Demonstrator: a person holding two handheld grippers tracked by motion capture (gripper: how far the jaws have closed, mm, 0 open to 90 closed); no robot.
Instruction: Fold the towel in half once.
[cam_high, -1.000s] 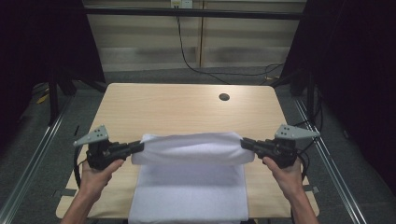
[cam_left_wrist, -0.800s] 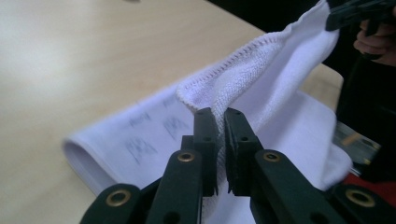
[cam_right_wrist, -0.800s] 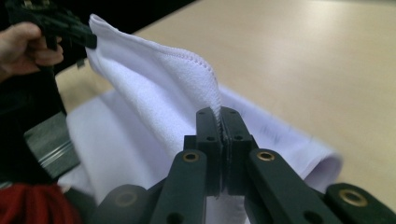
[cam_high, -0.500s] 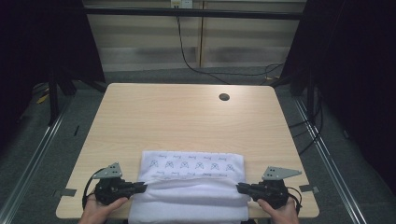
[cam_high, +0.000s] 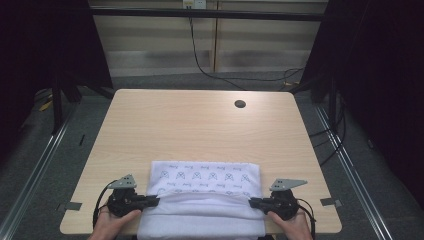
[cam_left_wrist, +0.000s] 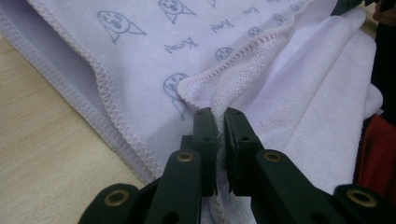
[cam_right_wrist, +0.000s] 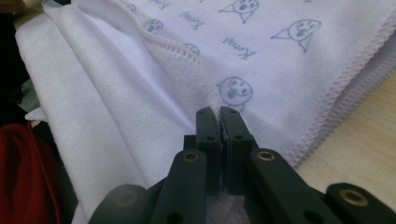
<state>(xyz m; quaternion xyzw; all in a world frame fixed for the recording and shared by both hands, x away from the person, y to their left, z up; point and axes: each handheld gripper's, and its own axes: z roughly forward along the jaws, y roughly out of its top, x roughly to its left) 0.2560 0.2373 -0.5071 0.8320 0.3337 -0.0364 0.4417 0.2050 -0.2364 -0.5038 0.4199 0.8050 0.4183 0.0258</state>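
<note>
- Your left gripper (cam_high: 150, 201) sits at about 7 o'clock on the table (cam_high: 200, 125), near the front edge. In the left gripper view its jaws are clenched on a stitched corner of the towel (cam_left_wrist: 289, 107).
- The towel (cam_high: 202, 197) lies between your hands at 6 o'clock, printed side up toward 12, with a plain white layer bunched toward you and hanging over the front edge.
- It looks soft, light and limp, so it will likely sag and fold wherever it is unsupported. The hemmed corners seem the firmest places to grip.
- Your right gripper (cam_high: 256, 202) sits at about 5 o'clock. Its jaws are also clamped on the towel, beside the stitched hem (cam_right_wrist: 168, 46).
</note>
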